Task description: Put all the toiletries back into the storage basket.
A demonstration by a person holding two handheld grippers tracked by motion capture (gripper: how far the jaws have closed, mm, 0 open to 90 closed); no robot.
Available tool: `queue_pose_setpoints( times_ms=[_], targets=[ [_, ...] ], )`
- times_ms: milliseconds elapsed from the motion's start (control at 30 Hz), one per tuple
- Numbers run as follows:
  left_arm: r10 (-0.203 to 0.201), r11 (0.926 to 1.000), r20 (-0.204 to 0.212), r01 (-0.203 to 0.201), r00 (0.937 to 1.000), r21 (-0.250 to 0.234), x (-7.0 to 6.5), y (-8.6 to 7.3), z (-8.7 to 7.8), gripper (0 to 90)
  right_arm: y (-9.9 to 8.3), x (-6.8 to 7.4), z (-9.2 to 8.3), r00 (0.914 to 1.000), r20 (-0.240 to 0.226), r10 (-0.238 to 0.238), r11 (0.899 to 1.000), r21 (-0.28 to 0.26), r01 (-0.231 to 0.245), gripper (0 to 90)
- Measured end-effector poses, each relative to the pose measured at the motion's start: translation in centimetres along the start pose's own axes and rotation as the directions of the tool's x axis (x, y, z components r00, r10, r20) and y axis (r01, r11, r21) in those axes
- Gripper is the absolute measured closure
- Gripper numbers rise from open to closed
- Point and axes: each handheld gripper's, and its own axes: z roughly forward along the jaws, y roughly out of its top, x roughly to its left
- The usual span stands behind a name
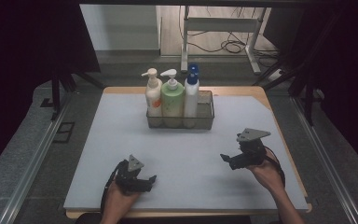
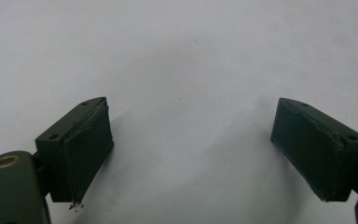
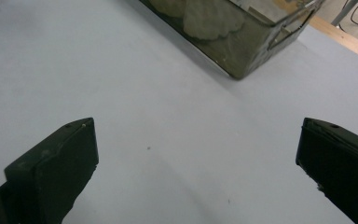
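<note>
Left gripper [image 1: 152, 179]: you hold it low near the front edge of the mat, its jaws spread wide with nothing between them, bare mat beneath.
Right gripper [image 1: 224, 157]: in your right hand, raised a little at the right of the mat, jaws spread wide and empty, pointing toward the basket.
Basket [image 1: 204, 122]: a see-through bin at the far middle of the mat [image 1: 121, 140], well apart from both grippers.
Bottles: three stand upright in the basket side by side, a white pump bottle [image 1: 153, 93], a green pump bottle [image 1: 172, 98], a blue-capped bottle [image 1: 191, 91].
</note>
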Motion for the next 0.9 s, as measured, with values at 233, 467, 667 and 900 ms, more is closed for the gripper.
queue_pose_setpoints(
  times_ms=[233,467,667,900],
  targets=[
    [-0.004,1.0000,0.000,0.004,1.0000,-0.002,0.0,0.0,0.0,11.8,-1.9,0.3,-1.1,0.9991,0.003,0.041,0.999,-0.013,-0.041,0.0],
    [-0.004,1.0000,0.000,0.004,1.0000,-0.001,0.0,0.0,0.0,11.9,-4.1,0.7,-1.4,0.9971,0.008,0.075,0.997,0.006,-0.075,0.0],
    [-0.004,1.0000,0.000,0.004,1.0000,-0.002,0.0,0.0,0.0,11.9,-6.0,0.8,-0.9,0.9939,0.001,0.111,0.994,0.019,-0.111,0.0],
    [-0.003,1.0000,0.000,0.003,1.0000,-0.002,0.0,0.0,0.0,11.9,-7.4,1.3,0.3,0.9933,-0.016,0.115,0.993,0.041,-0.114,0.0]
  ],
)
